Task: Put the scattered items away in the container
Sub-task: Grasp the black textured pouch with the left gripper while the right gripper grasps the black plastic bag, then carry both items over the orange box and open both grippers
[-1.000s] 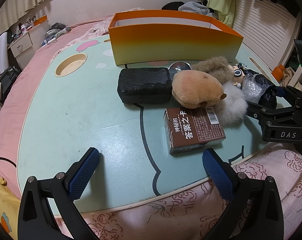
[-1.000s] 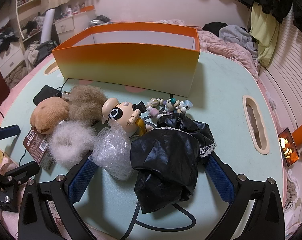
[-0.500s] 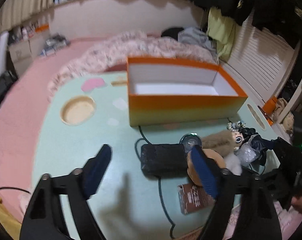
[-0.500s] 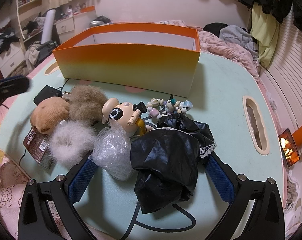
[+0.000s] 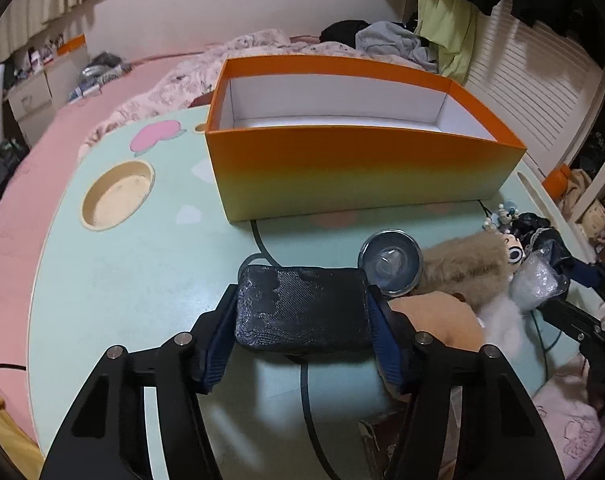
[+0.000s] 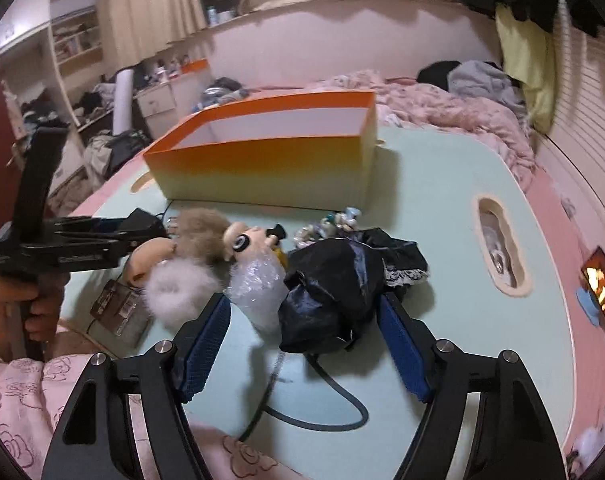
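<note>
Right now the black textured pouch (image 5: 302, 308) is sitting squarely between my left gripper (image 5: 298, 336) pads, its long axis running straight across from one pad to the other, so I am taking it end to end. Those jaws have just been closing, and both blue pads are pressing on the pouch's short ends; I am holding it. Straight ahead of these jaws the orange box (image 5: 358, 172) is standing open and empty, long side toward me, so the coming move is, I judge, a lift and a carry forward over its near wall. A black cable (image 5: 308, 392) is running under the pouch and back toward me, and it could drag.

Just off my left gripper's right pad the tan plush (image 5: 438, 320) is lying, with the round silver tin (image 5: 390, 264) ahead of it and the brown fur ball (image 5: 462, 264) beyond.

My right gripper (image 6: 302, 344) is working the other pile. Its jaws have just been narrowing but are standing fairly wide, with the black crumpled fabric (image 6: 342, 280) between them, near the right pad; I cannot see the pads pressing on it. The clear plastic wrap (image 6: 258, 284) is lying ahead of the left pad, the doll (image 6: 246, 240) further on, the box beyond and to the left. For the pouch, my left hand is the nearer one.
</note>
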`<move>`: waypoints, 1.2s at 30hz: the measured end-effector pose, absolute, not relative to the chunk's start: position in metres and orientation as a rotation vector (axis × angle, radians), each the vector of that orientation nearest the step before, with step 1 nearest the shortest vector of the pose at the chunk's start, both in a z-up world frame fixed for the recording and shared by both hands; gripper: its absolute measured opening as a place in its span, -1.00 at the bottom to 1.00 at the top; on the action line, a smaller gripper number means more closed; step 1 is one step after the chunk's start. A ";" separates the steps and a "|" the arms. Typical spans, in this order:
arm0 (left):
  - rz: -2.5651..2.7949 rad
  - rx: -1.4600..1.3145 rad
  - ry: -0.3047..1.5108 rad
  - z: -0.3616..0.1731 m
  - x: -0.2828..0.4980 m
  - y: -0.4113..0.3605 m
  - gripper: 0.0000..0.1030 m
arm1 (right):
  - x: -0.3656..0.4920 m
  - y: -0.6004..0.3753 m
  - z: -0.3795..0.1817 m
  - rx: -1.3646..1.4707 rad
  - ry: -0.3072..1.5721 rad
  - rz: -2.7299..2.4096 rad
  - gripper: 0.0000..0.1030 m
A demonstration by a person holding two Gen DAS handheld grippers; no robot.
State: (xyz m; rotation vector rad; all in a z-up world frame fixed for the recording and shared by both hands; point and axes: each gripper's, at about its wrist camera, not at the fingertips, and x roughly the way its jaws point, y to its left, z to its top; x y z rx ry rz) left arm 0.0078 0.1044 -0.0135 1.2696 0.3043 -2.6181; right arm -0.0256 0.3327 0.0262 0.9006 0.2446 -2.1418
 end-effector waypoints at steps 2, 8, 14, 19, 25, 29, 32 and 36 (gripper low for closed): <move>-2.631 1.263 0.312 -0.014 0.009 0.105 0.18 | -0.023 0.328 0.028 0.880 0.268 -2.152 0.45; -2.679 1.149 0.297 0.008 0.024 0.102 0.18 | -0.030 0.349 0.036 0.846 0.165 -2.185 0.44; -2.735 1.042 0.339 0.043 0.023 0.094 0.18 | -0.047 0.369 0.044 0.835 0.002 -2.195 0.44; -2.758 0.992 0.335 0.064 0.004 0.092 0.18 | -0.069 0.352 0.029 0.977 0.015 -2.207 0.42; -2.782 0.993 0.387 0.068 -0.012 0.095 0.18 | -0.080 0.368 0.017 1.029 -0.107 -2.159 -0.21; -2.780 1.011 0.382 0.062 -0.016 0.098 0.18 | -0.078 0.380 0.022 0.968 -0.154 -2.172 -0.30; -2.769 1.023 0.393 0.058 -0.018 0.095 0.18 | -0.071 0.386 0.037 0.885 -0.170 -2.172 -0.30; -2.766 1.033 0.394 0.060 -0.027 0.092 0.18 | -0.065 0.377 0.066 0.767 -0.162 -2.136 -0.30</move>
